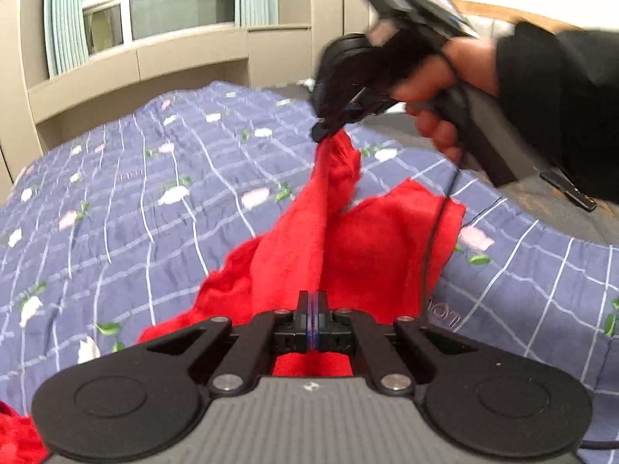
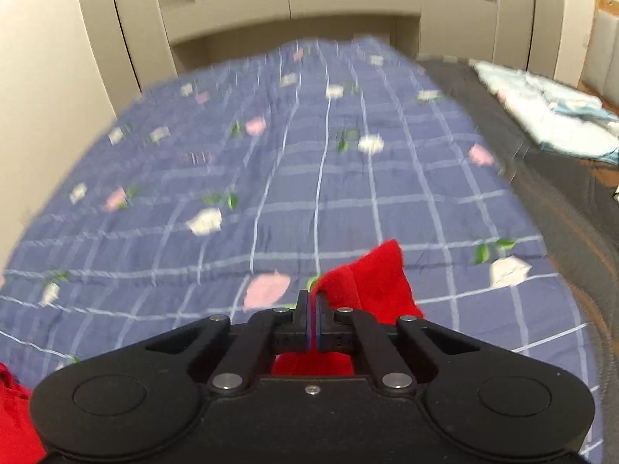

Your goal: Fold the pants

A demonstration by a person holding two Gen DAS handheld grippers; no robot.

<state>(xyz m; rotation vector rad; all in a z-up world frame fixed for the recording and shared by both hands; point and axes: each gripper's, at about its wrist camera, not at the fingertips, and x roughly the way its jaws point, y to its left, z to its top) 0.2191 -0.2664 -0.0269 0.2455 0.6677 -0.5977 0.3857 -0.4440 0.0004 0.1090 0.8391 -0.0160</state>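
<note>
My left claw [image 1: 312, 301] was clamped on a fold of the soft red fleece pants [image 1: 371, 247]; my right claw [image 2: 312, 301] pinched another edge. They hung limp above the blue checked floral quilt [image 1: 135, 208], light, floppy, best held at the waistband corners.

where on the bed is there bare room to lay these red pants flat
The quilt is bare ahead of the right gripper, out to the headboard cabinets. Crowded: the pale folded clothes on the right edge, and near the left gripper where the red pants bunch.
</note>
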